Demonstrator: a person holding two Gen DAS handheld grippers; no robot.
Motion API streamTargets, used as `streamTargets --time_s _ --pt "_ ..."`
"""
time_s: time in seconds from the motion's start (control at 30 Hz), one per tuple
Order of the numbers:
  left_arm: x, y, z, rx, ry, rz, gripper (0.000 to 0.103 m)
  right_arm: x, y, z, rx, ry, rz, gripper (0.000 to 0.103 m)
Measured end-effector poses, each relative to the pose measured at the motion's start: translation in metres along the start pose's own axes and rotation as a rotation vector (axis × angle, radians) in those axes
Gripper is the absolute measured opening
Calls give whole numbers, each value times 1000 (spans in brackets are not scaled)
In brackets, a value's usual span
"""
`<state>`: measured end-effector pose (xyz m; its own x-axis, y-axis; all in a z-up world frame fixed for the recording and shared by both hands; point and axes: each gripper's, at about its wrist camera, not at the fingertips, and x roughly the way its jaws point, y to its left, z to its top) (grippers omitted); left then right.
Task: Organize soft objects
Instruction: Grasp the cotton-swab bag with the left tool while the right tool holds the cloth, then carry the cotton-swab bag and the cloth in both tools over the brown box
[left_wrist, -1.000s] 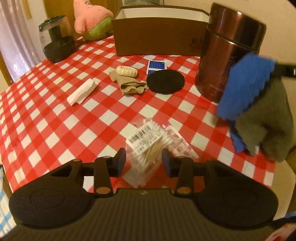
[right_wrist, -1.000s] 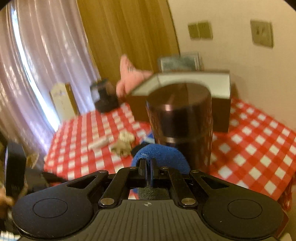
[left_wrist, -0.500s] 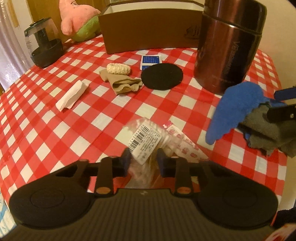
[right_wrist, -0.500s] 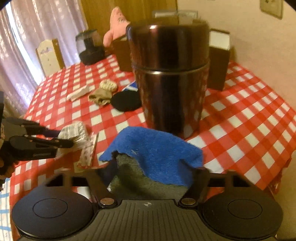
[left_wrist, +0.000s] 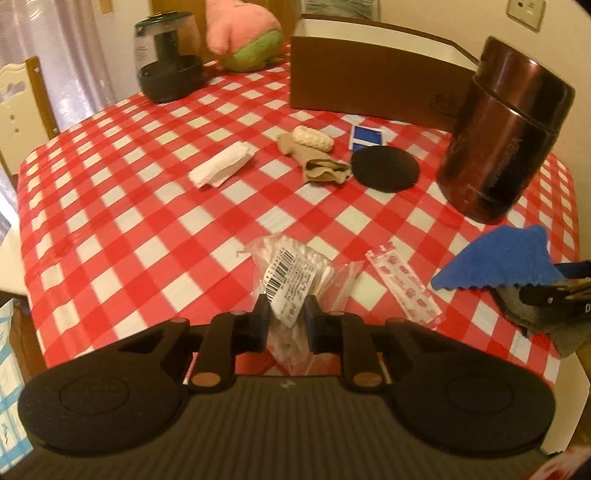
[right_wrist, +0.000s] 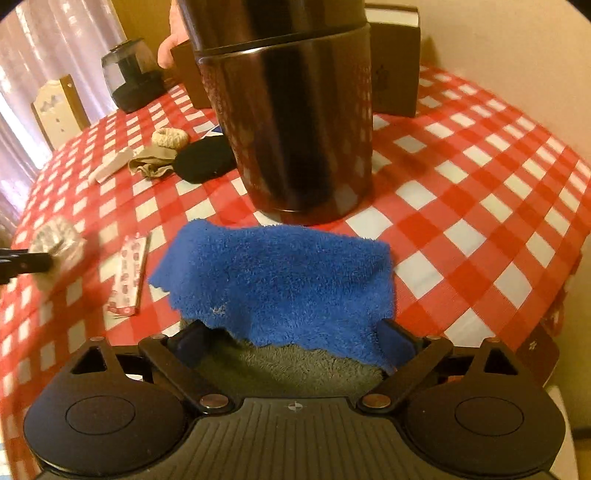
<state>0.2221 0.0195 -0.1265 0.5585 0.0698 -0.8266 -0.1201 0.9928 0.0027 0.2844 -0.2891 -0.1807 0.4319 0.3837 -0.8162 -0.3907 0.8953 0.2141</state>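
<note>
Left wrist view.
- Left gripper (left_wrist: 286, 319): jaws clenched on a clear bag of cotton swabs (left_wrist: 295, 275), barcode label facing up; the bag's far end lies over the table (left_wrist: 110, 206), which wears a red-and-white checked cloth.
- Strip of pink-printed sachets (left_wrist: 404, 288): flat on the cloth, just right of the bag.
- Blue cloth (left_wrist: 502, 258): at the right edge of the table, on top of a grey cloth (left_wrist: 517, 306); a dark finger of the right gripper lies across them.
- Brown metal canister (left_wrist: 506, 129): upright, beyond the blue cloth.
- Black round pad (left_wrist: 384, 170), blue card (left_wrist: 367, 138), beige stocking (left_wrist: 317, 166), cream knitted roll (left_wrist: 314, 137), folded white tissue (left_wrist: 221, 168): spread across mid-table, the roll touching the stocking.
- Brown box (left_wrist: 369, 88), pink-and-green plush toy (left_wrist: 243, 33), glass-and-black appliance (left_wrist: 168, 70): along the far side.

Right wrist view.
- Right gripper (right_wrist: 291, 341): jaws wide apart and opening; the blue cloth (right_wrist: 280, 280) is draped between the fingers over the grey cloth (right_wrist: 295, 365), no squeeze visible. Both cloths sit at the near table (right_wrist: 480, 206) edge, just in front of the canister (right_wrist: 295, 110).
- Left gripper's finger with the swab bag (right_wrist: 55, 247): far left, blurred.
- Sachet strip (right_wrist: 127, 277): between the bag and the blue cloth.
</note>
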Motion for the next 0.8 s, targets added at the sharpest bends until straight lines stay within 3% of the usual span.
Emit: streamTargets --time_s 0.2,0.27,0.3,0.33,0.43,0.53,0.8 --pt "1 -2 -8 -27 18 -10 19 4 18 -13 -123 -29 -69 92" --pt "2 -6 -10 -28 24 -19 19 1 16 -15 -121 -46 -71 81" --pt "2 -8 -11 -28 25 -23 18 -1 15 -15 -127 -56 -69 67" --pt "2 -10 -11 -26 27 -28 18 -5 15 -15 -133 -69 -68 44" --pt "2 -15 -11 -21 25 -45 18 -7 13 -13 -142 -65 -71 25" --pt "-1 -21 -8 -13 21 -55 18 -11 9 -10 -129 -60 -51 20" --pt "-15 -26 4 3 -17 -61 18 -40 16 -1 -129 -92 -8 20"
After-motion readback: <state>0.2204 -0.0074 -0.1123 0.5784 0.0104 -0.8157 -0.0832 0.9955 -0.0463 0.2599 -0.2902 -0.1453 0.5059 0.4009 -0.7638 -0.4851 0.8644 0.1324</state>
